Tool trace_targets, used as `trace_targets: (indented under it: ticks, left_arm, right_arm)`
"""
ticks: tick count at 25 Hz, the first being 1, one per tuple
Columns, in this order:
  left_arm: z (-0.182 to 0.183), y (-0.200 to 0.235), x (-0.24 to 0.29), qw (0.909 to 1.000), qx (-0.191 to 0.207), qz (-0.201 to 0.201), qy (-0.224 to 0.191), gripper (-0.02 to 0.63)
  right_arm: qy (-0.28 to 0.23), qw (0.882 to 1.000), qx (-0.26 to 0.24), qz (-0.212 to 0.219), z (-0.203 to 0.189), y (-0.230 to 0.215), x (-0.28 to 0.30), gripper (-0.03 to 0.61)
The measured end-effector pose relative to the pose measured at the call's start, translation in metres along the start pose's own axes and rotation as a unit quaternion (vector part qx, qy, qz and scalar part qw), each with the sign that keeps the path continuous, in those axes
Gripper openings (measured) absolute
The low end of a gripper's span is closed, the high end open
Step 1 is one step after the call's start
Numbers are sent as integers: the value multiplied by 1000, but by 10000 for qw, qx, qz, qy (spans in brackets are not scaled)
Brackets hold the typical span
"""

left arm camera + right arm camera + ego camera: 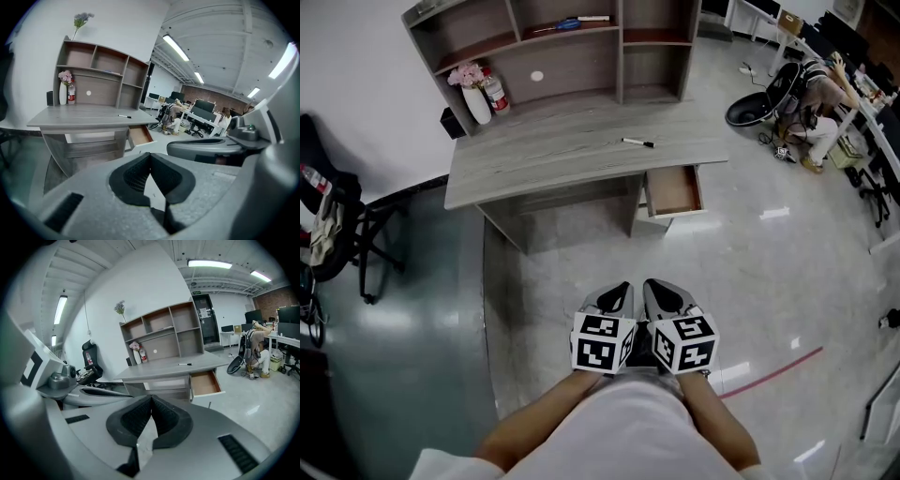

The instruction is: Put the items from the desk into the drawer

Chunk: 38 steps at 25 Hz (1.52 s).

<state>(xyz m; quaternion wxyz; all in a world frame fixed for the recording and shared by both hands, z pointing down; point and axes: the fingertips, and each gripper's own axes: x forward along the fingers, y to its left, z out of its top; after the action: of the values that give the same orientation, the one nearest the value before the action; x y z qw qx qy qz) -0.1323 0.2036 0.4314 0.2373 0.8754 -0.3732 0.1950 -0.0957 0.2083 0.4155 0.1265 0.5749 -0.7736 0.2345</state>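
A black marker pen (638, 142) lies on the grey wooden desk (553, 155), toward its right side; the same pen (124, 116) (184, 364) shows small in both gripper views. Below the desk's right end a drawer (673, 191) (139, 135) (205, 383) stands pulled out, its wooden inside bare. My left gripper (617, 295) (150, 155) and right gripper (659, 293) (151, 399) are held side by side near my body, well short of the desk. Both are shut with their tips touching and nothing between them.
A hutch (562, 47) stands on the desk's back, with a white vase of pink flowers (472, 94) and a red bottle (495, 93) at its left. A black chair (337, 225) stands left. An overturned chair (764, 98) and a seated person (818, 98) are at far right.
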Motion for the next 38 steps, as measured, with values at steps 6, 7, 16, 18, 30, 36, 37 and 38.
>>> trace_targets:
  ticks: [6, 7, 16, 18, 30, 36, 37, 38]
  left_arm:
    - [14, 10, 15, 9999, -11, 93, -42, 2]
    - [16, 11, 19, 9999, -8, 106, -45, 2]
    - [38, 26, 64, 9997, -111, 204, 79, 2]
    - [44, 28, 76, 9996, -141, 217, 113, 2]
    - [79, 33, 152, 9984, -243, 350, 361, 2]
    - [96, 36, 176, 9970, -199, 599, 444, 2]
    - [98, 35, 180, 9967, -173, 640, 466, 2]
    - [100, 35, 183, 9964, -145, 681, 484, 2]
  right_arm:
    - [5, 9999, -101, 118, 11, -7, 20, 2]
    - [3, 9999, -97, 140, 14, -10, 24, 2]
    - [132, 9993, -208, 276, 33, -41, 63, 2]
    - [168, 9990, -243, 322, 40, -49, 73, 2]
    - [360, 9981, -150, 479, 65, -115, 115, 2]
    - [375, 9967, -72, 713, 78, -137, 131, 2]
    - [365, 9965, -73, 749, 80, -141, 133, 2]
    - [343, 9963, -76, 781, 83, -144, 136, 2]
